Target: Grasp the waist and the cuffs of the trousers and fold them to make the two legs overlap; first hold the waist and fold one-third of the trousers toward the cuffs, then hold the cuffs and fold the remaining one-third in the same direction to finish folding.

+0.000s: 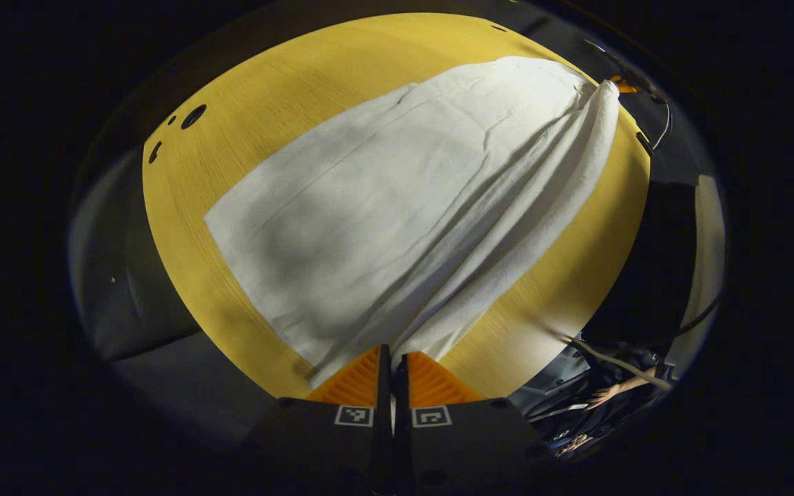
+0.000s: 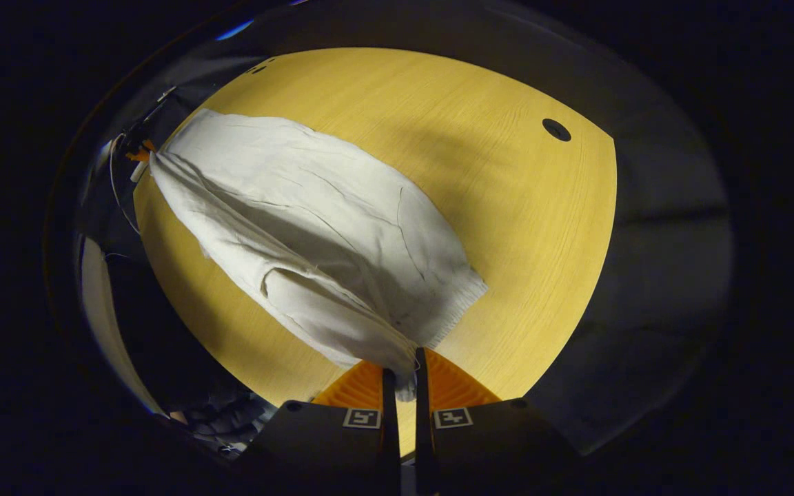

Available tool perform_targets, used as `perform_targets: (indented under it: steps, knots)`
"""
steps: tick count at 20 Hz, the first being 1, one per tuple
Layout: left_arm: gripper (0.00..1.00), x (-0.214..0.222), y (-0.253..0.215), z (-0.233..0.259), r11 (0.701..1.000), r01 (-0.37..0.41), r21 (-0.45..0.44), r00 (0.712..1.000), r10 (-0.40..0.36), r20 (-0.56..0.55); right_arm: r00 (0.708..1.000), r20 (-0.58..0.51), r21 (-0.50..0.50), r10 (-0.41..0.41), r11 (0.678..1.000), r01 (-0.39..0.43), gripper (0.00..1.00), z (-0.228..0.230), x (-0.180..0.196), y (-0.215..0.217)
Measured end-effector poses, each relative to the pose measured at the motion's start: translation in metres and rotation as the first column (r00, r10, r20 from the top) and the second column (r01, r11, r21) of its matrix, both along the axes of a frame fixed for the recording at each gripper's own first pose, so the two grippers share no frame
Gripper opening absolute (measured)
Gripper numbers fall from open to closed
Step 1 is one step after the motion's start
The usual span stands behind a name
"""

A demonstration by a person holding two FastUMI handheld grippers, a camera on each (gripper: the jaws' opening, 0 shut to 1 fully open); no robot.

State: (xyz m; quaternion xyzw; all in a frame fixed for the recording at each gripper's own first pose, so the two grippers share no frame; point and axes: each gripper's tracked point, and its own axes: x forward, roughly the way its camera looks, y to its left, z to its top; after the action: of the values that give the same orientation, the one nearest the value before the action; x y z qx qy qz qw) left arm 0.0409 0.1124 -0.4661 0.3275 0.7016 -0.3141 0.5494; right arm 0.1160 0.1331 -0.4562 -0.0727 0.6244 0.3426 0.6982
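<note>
Clearly both ends of the white trousers [image 1: 397,207] are in hand: the left gripper [image 1: 392,365] has its fingers pressed together on a corner of the cloth right at its tips, and the right gripper [image 2: 400,375] pinches a bunched bit of fabric that hangs down between its fingers. From the left gripper the garment fans away ahead over the round yellow table [image 1: 252,96], one long edge raised into a ridge that runs off to the far right, where the other gripper shows small at the far corner. From the right gripper the trousers [image 2: 328,227] stretch ahead and to the left, with a ribbed hem just ahead and to the right of its tips. By my reckoning the lengthwise fold is under way, one leg being carried over the other. To do it well, both grippers should travel together at the same height, keeping the lifted edge taut so it lands square on the lower edge without dragging the bottom layer. The table carries a few dark holes [image 2: 556,129], well apart from the cloth. A person's hand [image 1: 611,394] and some cables sit low to the right of the left gripper, off the table, not in the path.
</note>
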Motion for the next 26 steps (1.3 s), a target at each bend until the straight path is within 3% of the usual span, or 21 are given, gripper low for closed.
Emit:
perform_targets:
  steps: [1, 6, 12, 16, 17, 19, 20, 21, 22, 23, 24, 25, 26]
  knots:
    - [0.06, 0.002, 0.0, -0.003, 1.0, -0.015, 0.018, 1.0, 0.016, -0.011, 1.0, -0.006, -0.006, -0.007, 1.0, 0.007, 0.13, -0.002, 0.005, 0.001]
    - [0.06, 0.017, -0.007, -0.016, 0.971, -0.234, 0.051, 0.97, 0.237, -0.054, 0.996, -0.045, -0.002, -0.079, 0.997, 0.079, 0.13, -0.021, 0.029, 0.01]
    - [0.06, 0.025, -0.002, -0.033, 0.96, -0.268, 0.082, 0.95, 0.278, -0.144, 0.992, -0.086, 0.005, -0.089, 0.996, 0.09, 0.13, -0.045, 0.048, 0.02]
    - [0.09, 0.029, 0.005, -0.035, 0.968, -0.227, 0.11, 0.954, 0.244, -0.174, 0.985, -0.104, -0.007, -0.139, 0.99, 0.139, 0.24, -0.052, 0.053, 0.015]
    - [0.18, 0.033, 0.011, -0.034, 0.967, -0.222, 0.127, 0.958, 0.241, -0.155, 0.98, -0.12, -0.006, -0.16, 0.987, 0.161, 0.35, -0.051, 0.051, 0.013]
    - [0.5, 0.037, 0.017, -0.031, 0.965, -0.221, 0.143, 0.964, 0.239, -0.121, 0.966, -0.146, 0.02, -0.212, 0.976, 0.217, 0.36, -0.046, 0.049, 0.012]
    - [0.66, 0.037, 0.017, -0.029, 0.965, -0.226, 0.134, 0.965, 0.24, -0.106, 0.958, -0.15, 0.036, -0.244, 0.967, 0.252, 0.59, -0.043, 0.049, 0.01]
    - [0.82, 0.037, 0.016, -0.024, 0.967, -0.226, 0.119, 0.967, 0.237, -0.089, 0.946, -0.153, 0.061, -0.285, 0.953, 0.297, 0.37, -0.038, 0.049, 0.009]
    - [0.84, 0.038, 0.016, -0.021, 0.969, -0.225, 0.1, 0.97, 0.233, -0.072, 0.928, -0.15, 0.086, -0.34, 0.931, 0.355, 0.52, -0.033, 0.051, 0.006]
    - [0.9, 0.039, 0.016, -0.015, 0.972, -0.224, 0.076, 0.973, 0.228, -0.045, 0.909, -0.147, 0.109, -0.389, 0.907, 0.406, 0.55, -0.028, 0.053, 0.004]
    - [0.94, 0.04, 0.018, -0.011, 0.973, -0.223, 0.064, 0.974, 0.224, -0.017, 0.878, -0.149, 0.148, -0.455, 0.868, 0.474, 0.71, -0.023, 0.054, 0.005]
    - [1.0, 0.041, 0.019, -0.005, 0.973, -0.226, 0.051, 0.974, 0.225, 0.016, 0.848, -0.167, 0.19, -0.504, 0.827, 0.529, 0.66, -0.016, 0.055, 0.007]
    - [1.0, 0.043, 0.022, 0.001, 0.973, -0.229, 0.04, 0.972, 0.227, 0.057, 0.801, -0.203, 0.237, -0.563, 0.766, 0.598, 0.7, -0.006, 0.053, 0.008]
